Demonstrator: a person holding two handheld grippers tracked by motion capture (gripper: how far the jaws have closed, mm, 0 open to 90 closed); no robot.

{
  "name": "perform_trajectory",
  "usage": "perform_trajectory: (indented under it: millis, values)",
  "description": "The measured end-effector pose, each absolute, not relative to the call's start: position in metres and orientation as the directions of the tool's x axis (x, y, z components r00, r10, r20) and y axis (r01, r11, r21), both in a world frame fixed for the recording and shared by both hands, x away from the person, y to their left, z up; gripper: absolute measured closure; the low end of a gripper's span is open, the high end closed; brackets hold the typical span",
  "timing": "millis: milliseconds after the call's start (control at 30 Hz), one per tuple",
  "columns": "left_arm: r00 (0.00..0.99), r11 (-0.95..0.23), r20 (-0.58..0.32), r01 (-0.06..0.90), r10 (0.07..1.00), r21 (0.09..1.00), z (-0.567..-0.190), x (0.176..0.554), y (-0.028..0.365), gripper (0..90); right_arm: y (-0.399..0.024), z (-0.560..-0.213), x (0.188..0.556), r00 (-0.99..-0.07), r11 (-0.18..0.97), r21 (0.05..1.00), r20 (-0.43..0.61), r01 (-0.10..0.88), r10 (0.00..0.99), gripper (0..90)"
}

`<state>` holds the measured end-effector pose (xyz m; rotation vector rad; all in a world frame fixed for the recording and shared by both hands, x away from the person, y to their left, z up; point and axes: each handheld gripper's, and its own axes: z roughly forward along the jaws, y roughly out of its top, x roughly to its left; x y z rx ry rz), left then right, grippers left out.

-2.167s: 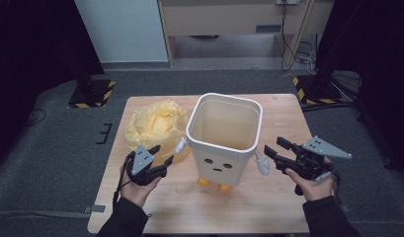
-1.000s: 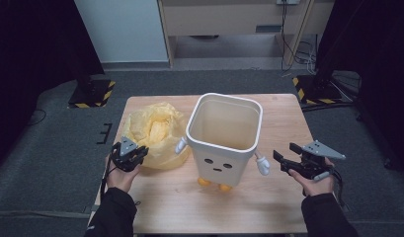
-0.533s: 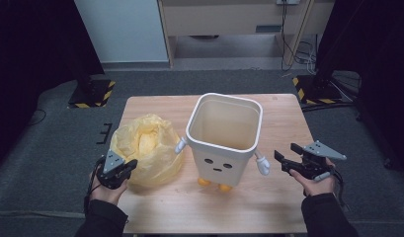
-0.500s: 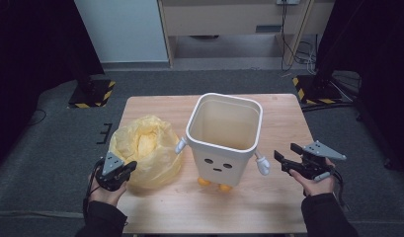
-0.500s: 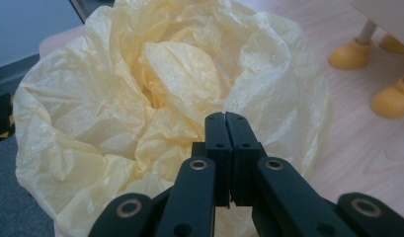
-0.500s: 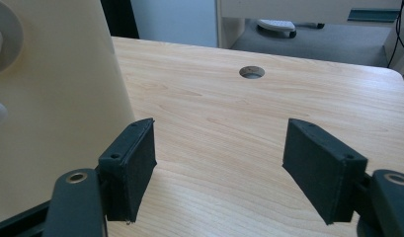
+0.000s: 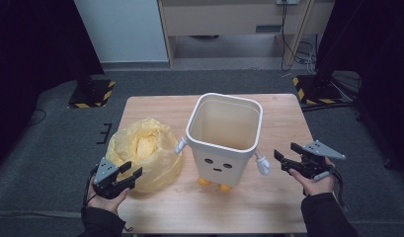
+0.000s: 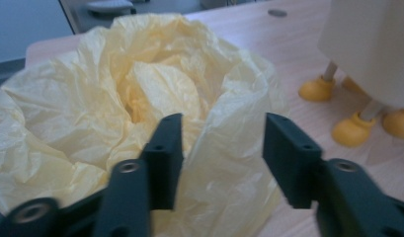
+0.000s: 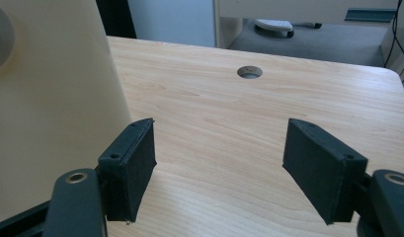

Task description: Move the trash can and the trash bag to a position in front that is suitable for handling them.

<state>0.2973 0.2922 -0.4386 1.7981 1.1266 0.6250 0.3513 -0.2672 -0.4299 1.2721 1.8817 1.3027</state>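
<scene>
Opening my left tool [image 7: 125,174] off the bag [image 7: 145,150]: flimsy, slippery film; I'd pinch a rim fold. Right tool [image 7: 287,159] spread, empty.

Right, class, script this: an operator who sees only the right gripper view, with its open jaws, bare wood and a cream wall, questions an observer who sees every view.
Operator: What is that cream wall beside my jaws?
Observer: It is a white bin with a drawn face, small arms and orange feet, standing upright.
Operator: And what is the other hand doing?
Observer: The left gripper is at a crumpled yellow bag. Its jaws have just been opening, and plastic sits between them, unpinched.
</scene>
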Motion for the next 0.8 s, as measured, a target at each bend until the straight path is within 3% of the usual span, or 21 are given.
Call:
perform_trajectory:
  millis: [133,267,600,800]
  values:
    - [0.436,-0.153,-0.052,0.423,0.899,0.893,-0.442,0.302,0.295,33.0,-0.267,-0.427,0.353,-0.407,0.074,0.916,0.103,0.394,0.907,24.8]
    - [0.411,-0.104,-0.087,0.42,0.907,0.901,-0.445,0.304,0.3,24.9,-0.268,-0.417,0.355,-0.395,0.047,0.93,0.108,0.364,0.912,16.8]
    - [0.4,-0.142,-0.055,0.444,0.915,0.885,-0.449,0.309,0.298,22.1,-0.273,-0.373,0.361,-0.393,-0.034,0.961,0.143,0.273,0.908,8.5]
    - [0.387,-0.13,-0.067,0.459,0.92,0.879,-0.451,0.312,0.3,22.1,-0.268,-0.35,0.367,-0.414,-0.05,0.972,0.143,0.228,0.899,9.9]
